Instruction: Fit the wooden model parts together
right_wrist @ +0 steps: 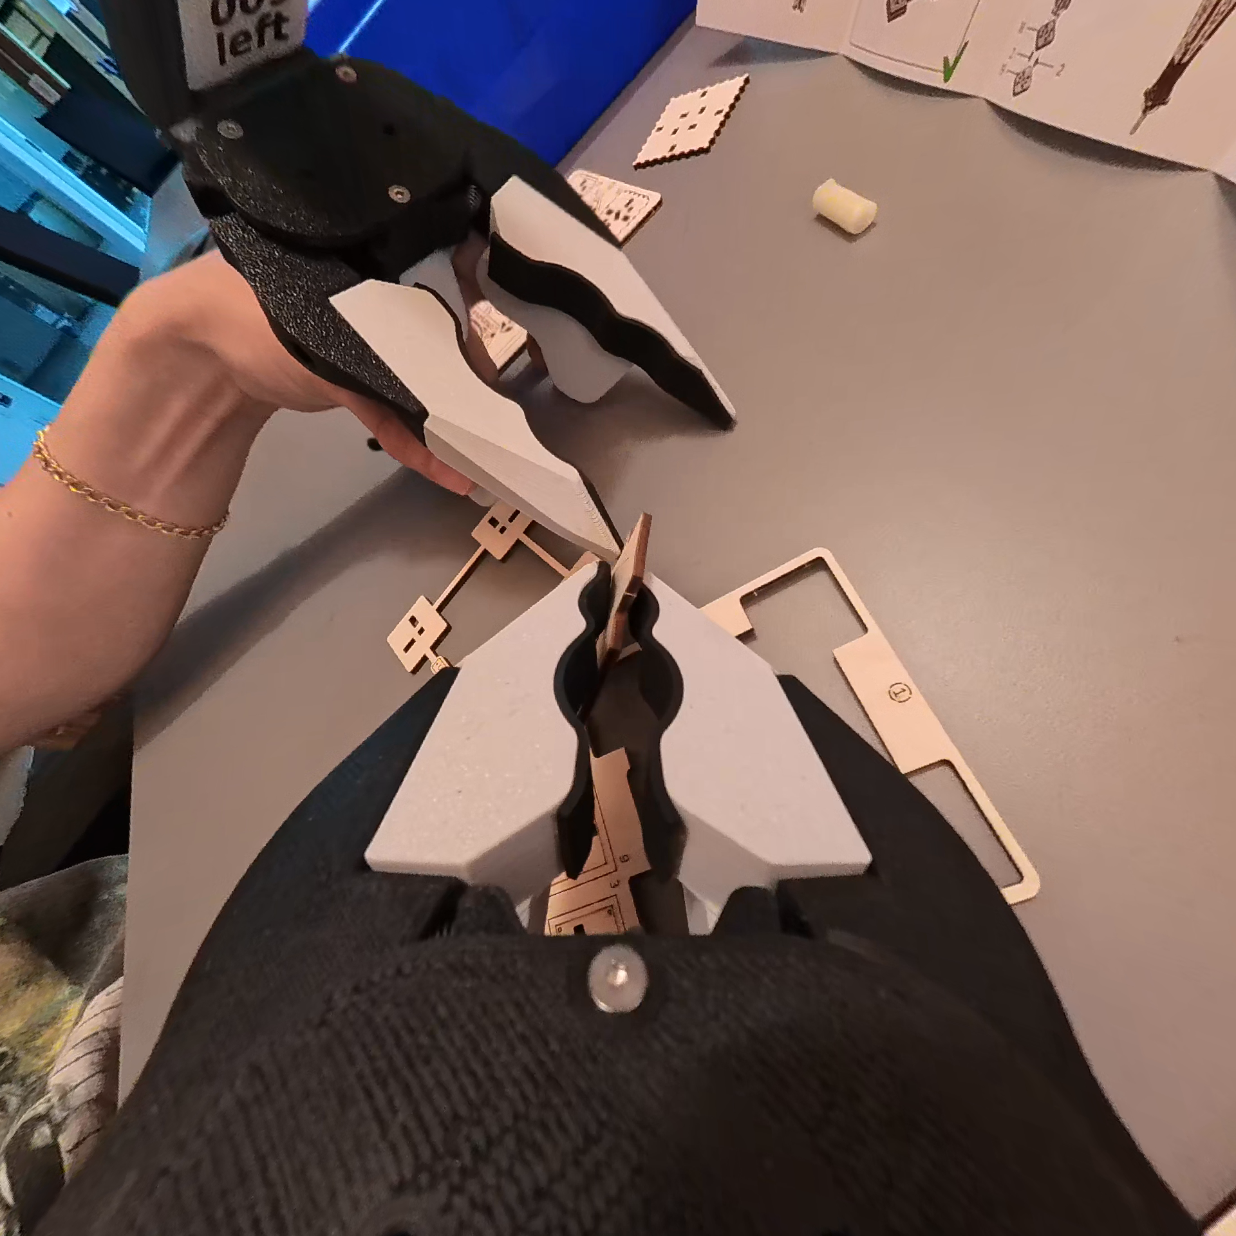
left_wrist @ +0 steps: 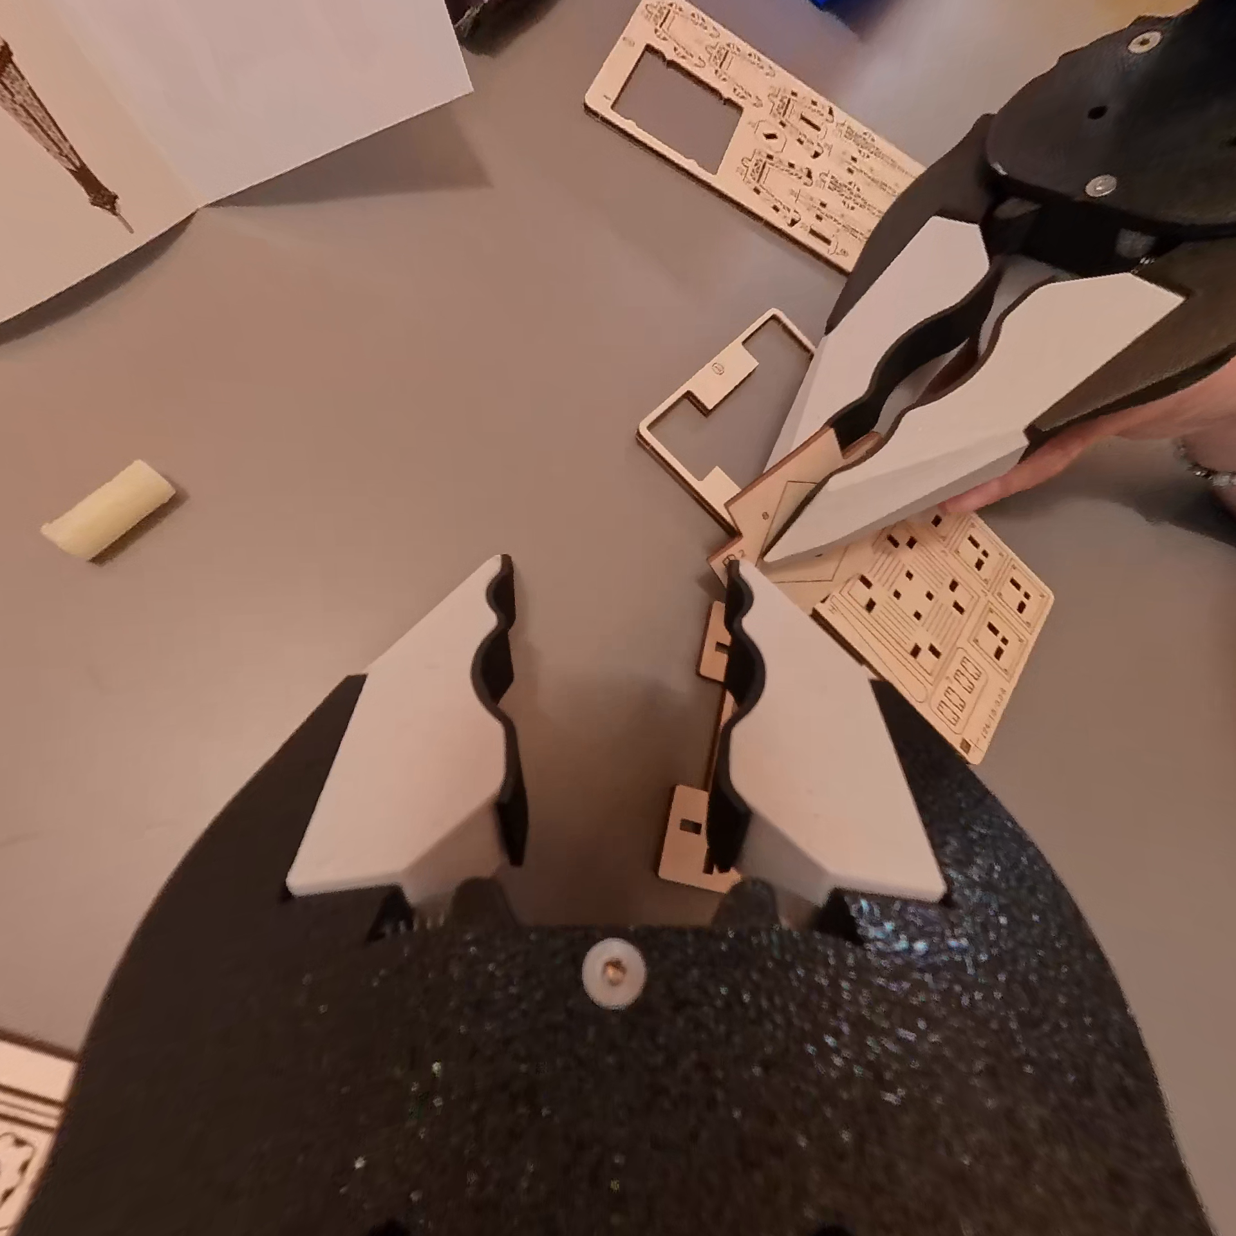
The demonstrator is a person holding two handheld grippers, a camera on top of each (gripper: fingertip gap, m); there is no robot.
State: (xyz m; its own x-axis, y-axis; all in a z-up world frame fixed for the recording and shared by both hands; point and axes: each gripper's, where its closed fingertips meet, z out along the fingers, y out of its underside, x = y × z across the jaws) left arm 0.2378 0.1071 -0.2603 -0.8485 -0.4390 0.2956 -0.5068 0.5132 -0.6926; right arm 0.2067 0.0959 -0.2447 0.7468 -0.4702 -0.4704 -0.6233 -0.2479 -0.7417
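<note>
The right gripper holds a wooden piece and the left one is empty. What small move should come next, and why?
Probably lower the open left gripper onto the thin linked wooden piece lying flat on the table beside its right finger, then close. The right gripper already pinches a flat wooden part held off the table, so a mating part is likely needed.

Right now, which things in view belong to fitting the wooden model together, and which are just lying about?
In the job:
right gripper, shut on a wooden part
left gripper, open
slim linked wooden piece
punched sheet
empty frame
instruction sheet

Lying about:
pale cylinder
blue box
</note>
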